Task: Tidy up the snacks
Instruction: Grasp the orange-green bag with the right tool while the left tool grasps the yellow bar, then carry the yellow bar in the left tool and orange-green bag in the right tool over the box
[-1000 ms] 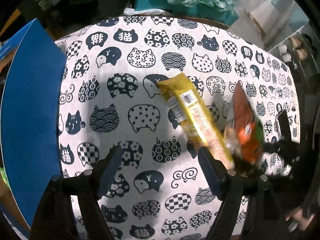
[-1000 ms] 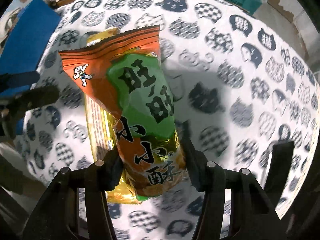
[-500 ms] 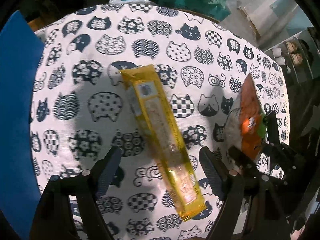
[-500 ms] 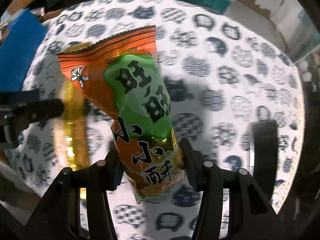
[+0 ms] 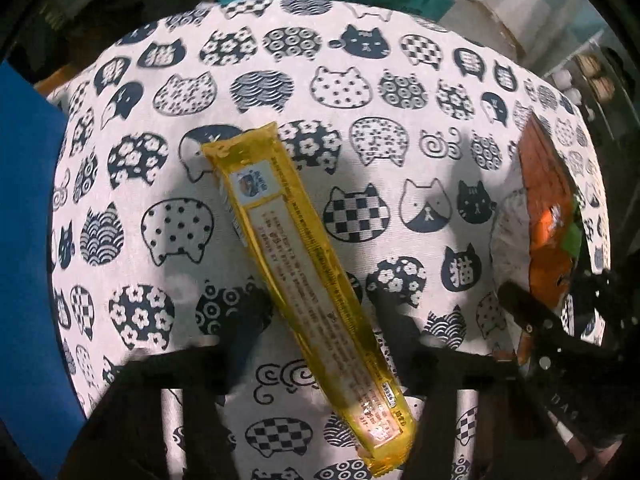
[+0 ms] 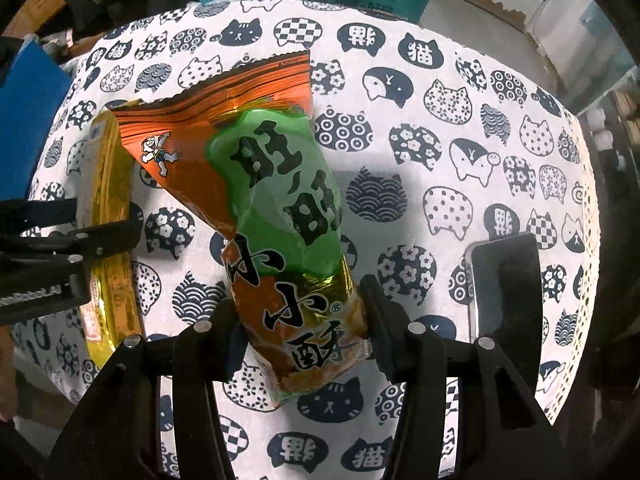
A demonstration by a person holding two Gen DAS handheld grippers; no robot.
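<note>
Left wrist view looks straight down on a round table under a cat-print tablecloth. A long yellow snack bar lies flat on the cloth, slanting from upper left to lower right. My left gripper straddles it about two thirds of the way down its length; the jaws have just been closing, with the bar between them. The fingers are motion-blurred, so I cannot tell whether the pads already press the wrapper or stand just off it. A blue box fills the left edge, beside the table. At the right edge my right gripper shows from the side, with an orange packet standing up out of it.

From the right wrist, my right gripper is clamped on that orange and green snack bag, both pads squeezing its lower end so the foil puckers. The bag stands out away from the camera, above the cloth, its serrated top seal farthest off. Behind it to the left lies the yellow bar, with my left gripper's black fingers across it. A dark phone-like slab rests on the cloth to the right.
</note>
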